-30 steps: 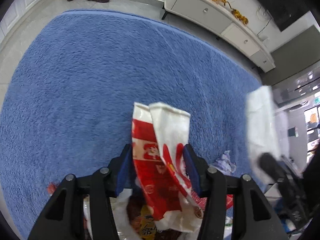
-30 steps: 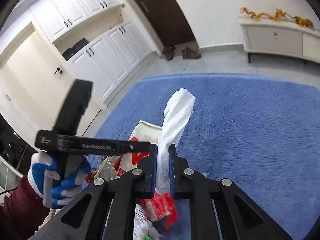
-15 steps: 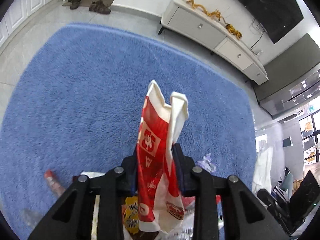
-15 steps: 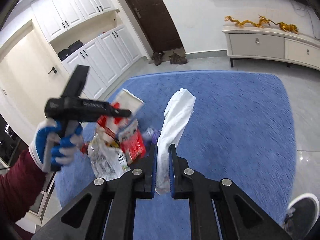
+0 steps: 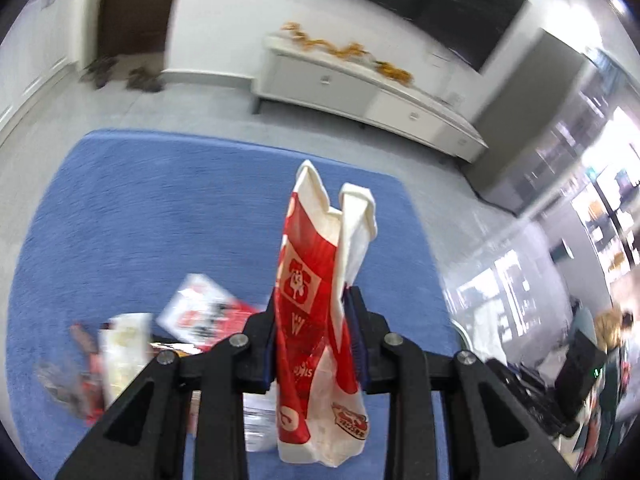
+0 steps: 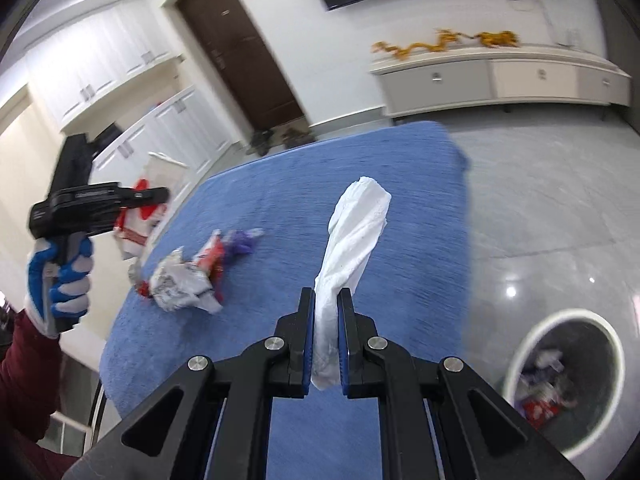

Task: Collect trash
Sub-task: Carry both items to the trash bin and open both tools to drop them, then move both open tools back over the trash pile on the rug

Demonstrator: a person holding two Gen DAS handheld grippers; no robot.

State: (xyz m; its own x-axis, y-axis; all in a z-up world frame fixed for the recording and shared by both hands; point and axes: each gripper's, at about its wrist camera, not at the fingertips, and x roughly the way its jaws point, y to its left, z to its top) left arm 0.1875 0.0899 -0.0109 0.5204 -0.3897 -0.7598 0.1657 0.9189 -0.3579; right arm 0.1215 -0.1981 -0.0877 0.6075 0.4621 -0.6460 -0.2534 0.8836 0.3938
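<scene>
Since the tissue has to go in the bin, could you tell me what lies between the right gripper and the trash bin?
In the right wrist view, only bare grey floor separates the right gripper, shut on the white tissue, from the trash bin at lower right.

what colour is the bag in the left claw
Red and white bag, printed with logos; clearest in the left wrist view.

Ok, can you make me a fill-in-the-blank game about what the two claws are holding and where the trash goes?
1. The left claw is shut on a red and white ____.
2. The right claw pinches a crumpled white ____.
3. More trash lies on the ____ rug.
4. The round white bin stands on the grey ____, beside the rug.

Missing words: bag; tissue; blue; floor
</scene>
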